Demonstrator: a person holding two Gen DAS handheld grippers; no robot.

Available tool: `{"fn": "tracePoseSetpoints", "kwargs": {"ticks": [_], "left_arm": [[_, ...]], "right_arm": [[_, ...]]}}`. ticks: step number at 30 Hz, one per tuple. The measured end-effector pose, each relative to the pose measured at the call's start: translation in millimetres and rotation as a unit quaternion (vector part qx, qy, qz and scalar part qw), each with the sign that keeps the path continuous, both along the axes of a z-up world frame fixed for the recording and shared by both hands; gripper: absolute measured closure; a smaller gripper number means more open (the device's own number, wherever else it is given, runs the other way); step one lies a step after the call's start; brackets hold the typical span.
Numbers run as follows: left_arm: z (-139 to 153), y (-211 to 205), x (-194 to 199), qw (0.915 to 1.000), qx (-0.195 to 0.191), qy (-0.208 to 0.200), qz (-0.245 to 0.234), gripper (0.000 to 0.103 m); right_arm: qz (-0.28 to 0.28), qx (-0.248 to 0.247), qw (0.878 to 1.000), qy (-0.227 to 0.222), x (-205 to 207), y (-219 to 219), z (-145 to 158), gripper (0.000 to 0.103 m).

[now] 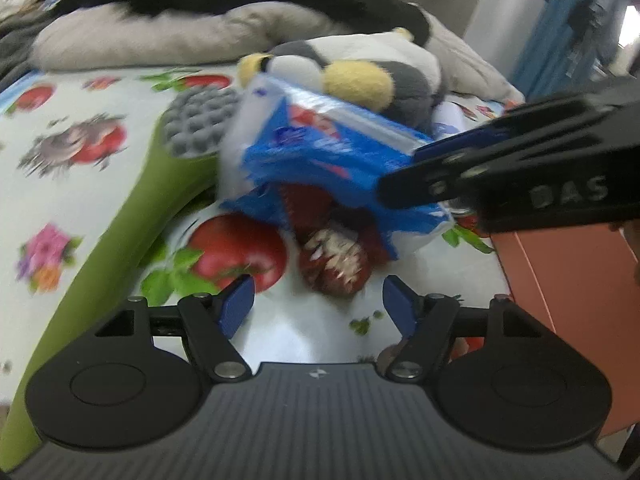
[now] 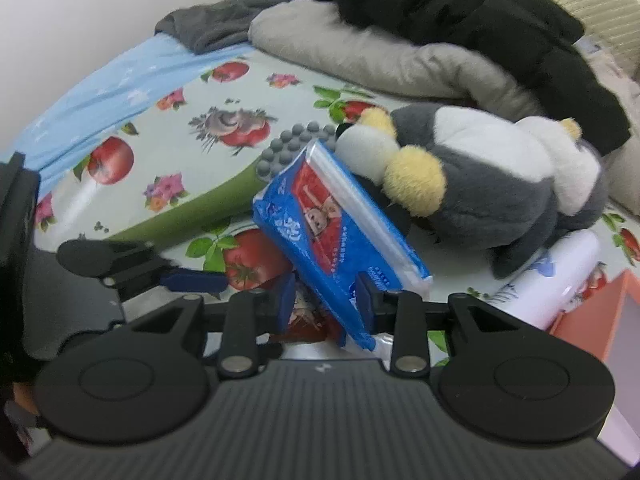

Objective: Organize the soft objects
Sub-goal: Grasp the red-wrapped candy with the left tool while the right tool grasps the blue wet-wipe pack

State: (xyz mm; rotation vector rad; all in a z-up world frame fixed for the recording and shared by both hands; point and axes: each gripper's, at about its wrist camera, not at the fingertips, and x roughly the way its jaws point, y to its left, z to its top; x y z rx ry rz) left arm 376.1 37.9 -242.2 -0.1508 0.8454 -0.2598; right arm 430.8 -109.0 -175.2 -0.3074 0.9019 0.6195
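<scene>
My right gripper point(image 2: 326, 300) is shut on a blue and red tissue pack point(image 2: 340, 232) and holds it tilted above the fruit-print bed sheet point(image 2: 168, 148). In the left wrist view the same pack point(image 1: 320, 160) hangs from the right gripper point(image 1: 416, 172), which comes in from the right. My left gripper point(image 1: 318, 306) is open and empty, low over the sheet in front of the pack. A grey, white and yellow plush toy point(image 2: 492, 184) lies just behind the pack; it also shows in the left wrist view point(image 1: 372, 68).
A green massager with a grey knobbed head point(image 1: 160, 184) lies left of the pack. A white bottle point(image 2: 556, 280) lies by the plush. An orange box point(image 1: 568, 288) stands at the right. A beige pillow point(image 2: 380, 52) and black clothing point(image 2: 460, 4) lie behind.
</scene>
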Motion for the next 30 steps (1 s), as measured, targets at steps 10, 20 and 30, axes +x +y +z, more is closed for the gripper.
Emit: {"fn": "tracePoseSetpoints", "kwargs": {"ticks": [10, 20, 30], "left_arm": [[-16, -20, 26, 0.9994, 0.019, -0.017, -0.024, 0.050], [-2, -15, 5, 0.9997, 0.012, -0.010, -0.017, 0.057], [31, 9, -69, 0.9988, -0.020, -0.007, 0.044, 0.057]], "right_arm": [[0.020, -0.026, 0.999, 0.000, 14, 7, -18, 0.084], [0.027, -0.036, 0.998, -0.035, -13, 10, 0, 0.098], [0.010, -0.013, 0.999, -0.047, -80, 10, 29, 0.098]]}}
